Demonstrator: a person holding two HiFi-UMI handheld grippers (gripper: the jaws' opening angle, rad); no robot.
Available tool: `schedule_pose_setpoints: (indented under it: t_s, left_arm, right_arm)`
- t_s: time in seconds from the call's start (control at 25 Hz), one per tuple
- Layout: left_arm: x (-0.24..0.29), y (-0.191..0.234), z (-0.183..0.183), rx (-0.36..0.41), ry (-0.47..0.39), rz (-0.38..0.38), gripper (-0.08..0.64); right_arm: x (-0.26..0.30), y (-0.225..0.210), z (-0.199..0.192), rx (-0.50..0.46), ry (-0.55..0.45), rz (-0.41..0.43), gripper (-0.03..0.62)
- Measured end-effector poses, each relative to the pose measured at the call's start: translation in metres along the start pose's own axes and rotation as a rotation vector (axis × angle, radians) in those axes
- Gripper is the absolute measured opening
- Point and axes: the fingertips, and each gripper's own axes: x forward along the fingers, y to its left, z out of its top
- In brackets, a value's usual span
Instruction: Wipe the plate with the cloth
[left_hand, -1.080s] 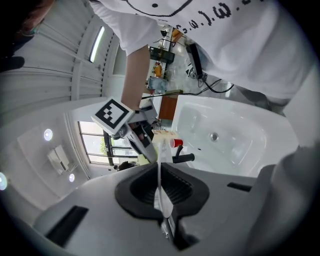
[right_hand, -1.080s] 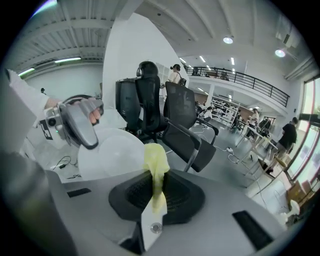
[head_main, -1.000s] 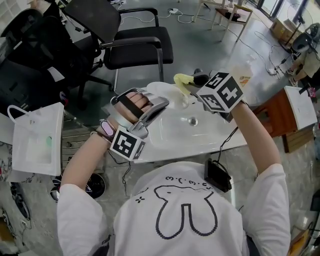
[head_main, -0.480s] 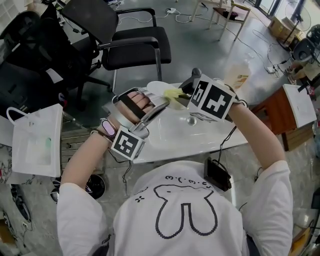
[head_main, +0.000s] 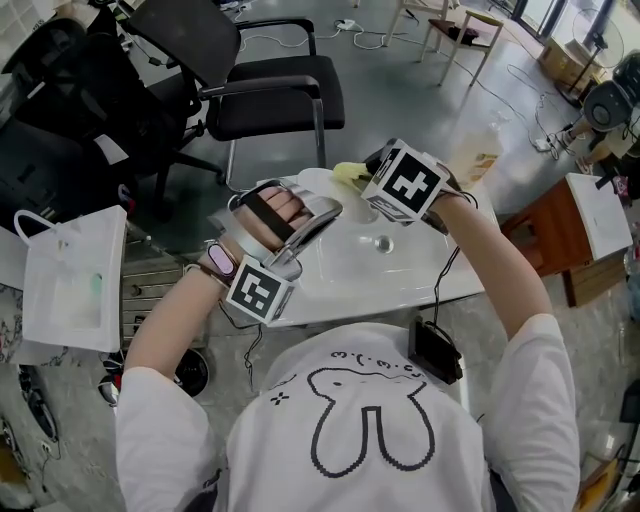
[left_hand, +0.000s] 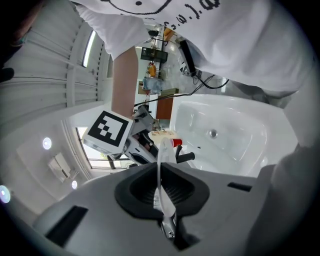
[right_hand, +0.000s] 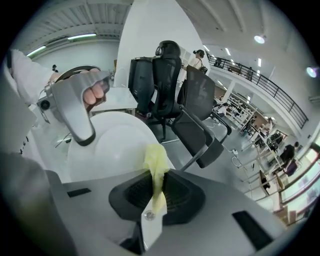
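My left gripper (head_main: 322, 212) is shut on the rim of a white plate (head_main: 318, 180), held tilted over the white sink (head_main: 400, 275). In the left gripper view the plate (left_hand: 161, 165) shows edge-on between the left gripper's (left_hand: 161, 189) pads. My right gripper (head_main: 364, 172), under its marker cube, is shut on a yellow cloth (head_main: 348, 172) at the plate's far rim. In the right gripper view the cloth (right_hand: 156, 167) hangs from the right gripper (right_hand: 157, 194) and lies against the plate's face (right_hand: 110, 150). Whether the cloth presses on the plate I cannot tell.
A black office chair (head_main: 270, 90) stands just beyond the sink. A white paper bag (head_main: 75, 280) is at the left, and a bottle (head_main: 478, 150) and a wooden stool (head_main: 545, 225) at the right. A small black box (head_main: 435, 350) sits at the sink's near edge.
My right gripper has moved left and down with the yellow cloth, from above the sink's right side to the plate. The left gripper and the plate have stayed where they were.
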Motion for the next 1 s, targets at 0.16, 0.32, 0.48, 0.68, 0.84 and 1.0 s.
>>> schedule_pose_setpoints:
  t_s: [0.16,0.32,0.48,0.68,0.84,1.0]
  left_arm:
    - [0.000,-0.006,-0.002,-0.009,0.009,-0.024,0.020]
    - [0.000,-0.010,-0.005,-0.017,0.021,-0.041,0.020]
    - [0.000,-0.007,-0.003,-0.010,0.008,-0.044,0.019]
    - [0.000,-0.002,-0.002,0.015,-0.003,-0.028,0.020]
    - [-0.001,0.001,-0.002,0.059,0.002,-0.025,0.020]
    - [-0.001,0.001,0.000,0.054,0.004,-0.017,0.020]
  right_arm:
    - [0.003,-0.005,0.000,0.070,-0.021,0.023,0.051]
    - [-0.016,-0.009,0.018,0.149,-0.117,0.064,0.051]
    - [-0.038,0.006,0.042,0.186,-0.219,0.160,0.051]
    - [-0.046,0.039,0.060,0.140,-0.273,0.278,0.051]
    - [-0.038,0.047,0.062,0.091,-0.251,0.265,0.051]
    - [-0.031,0.039,0.061,0.097,-0.233,0.246,0.051]
